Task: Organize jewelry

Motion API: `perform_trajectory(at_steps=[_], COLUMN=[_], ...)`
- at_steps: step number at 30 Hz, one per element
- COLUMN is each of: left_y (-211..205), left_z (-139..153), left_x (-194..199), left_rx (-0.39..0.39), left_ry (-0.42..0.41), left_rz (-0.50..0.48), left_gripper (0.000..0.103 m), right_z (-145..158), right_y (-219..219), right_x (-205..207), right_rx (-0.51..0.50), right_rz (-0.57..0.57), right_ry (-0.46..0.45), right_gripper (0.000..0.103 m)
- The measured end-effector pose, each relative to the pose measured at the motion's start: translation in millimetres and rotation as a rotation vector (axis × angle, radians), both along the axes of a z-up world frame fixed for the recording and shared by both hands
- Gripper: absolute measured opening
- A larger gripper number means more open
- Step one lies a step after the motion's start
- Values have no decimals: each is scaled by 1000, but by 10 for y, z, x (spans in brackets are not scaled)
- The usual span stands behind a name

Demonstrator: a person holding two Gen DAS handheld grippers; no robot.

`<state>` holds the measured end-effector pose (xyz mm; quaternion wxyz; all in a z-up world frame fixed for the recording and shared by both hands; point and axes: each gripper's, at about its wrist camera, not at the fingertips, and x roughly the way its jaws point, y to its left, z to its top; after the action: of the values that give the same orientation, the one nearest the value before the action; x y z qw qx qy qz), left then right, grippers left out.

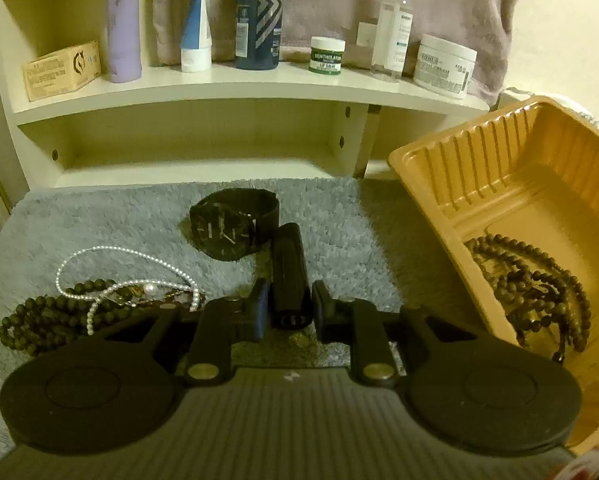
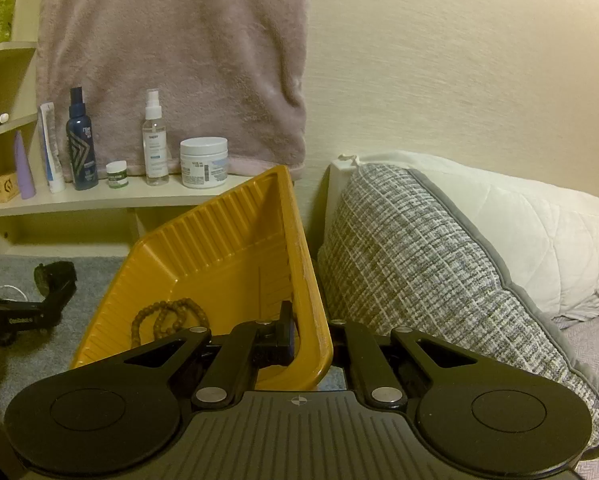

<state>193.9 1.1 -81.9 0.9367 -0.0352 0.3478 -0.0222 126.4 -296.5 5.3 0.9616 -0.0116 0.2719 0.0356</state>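
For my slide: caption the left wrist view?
Left gripper grasps black watch strap on grey mat.

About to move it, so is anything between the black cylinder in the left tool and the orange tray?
Nothing visible. Only bare grey mat lies between the black cylinder and the orange tray; the watch sits beyond the cylinder.

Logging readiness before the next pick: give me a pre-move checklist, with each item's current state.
1. Right gripper clamped on the orange tray wall: ok.
2. Free floor in the tray beside the brown beads: ok.
3. Dark strap-like piece by the black watch sits between the left gripper fingers: ok.
4. Left pads pressing that piece: cannot tell.
5. Pearl necklace and dark beads outside the left finger gap: ok.
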Motion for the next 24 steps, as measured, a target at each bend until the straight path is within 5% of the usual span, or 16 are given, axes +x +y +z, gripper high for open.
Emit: perform_trajectory(at_steps=[24], left_y=[-194], left_z=[470], left_x=[-73], left_rx=[-73], left_ry=[-63], left_rz=[-92], left_gripper=[20], right_z=[10], right_y=[18], right_x=[-8], right_rx=[-1], right_rz=[4], right_ry=[-1], right_gripper=[6])
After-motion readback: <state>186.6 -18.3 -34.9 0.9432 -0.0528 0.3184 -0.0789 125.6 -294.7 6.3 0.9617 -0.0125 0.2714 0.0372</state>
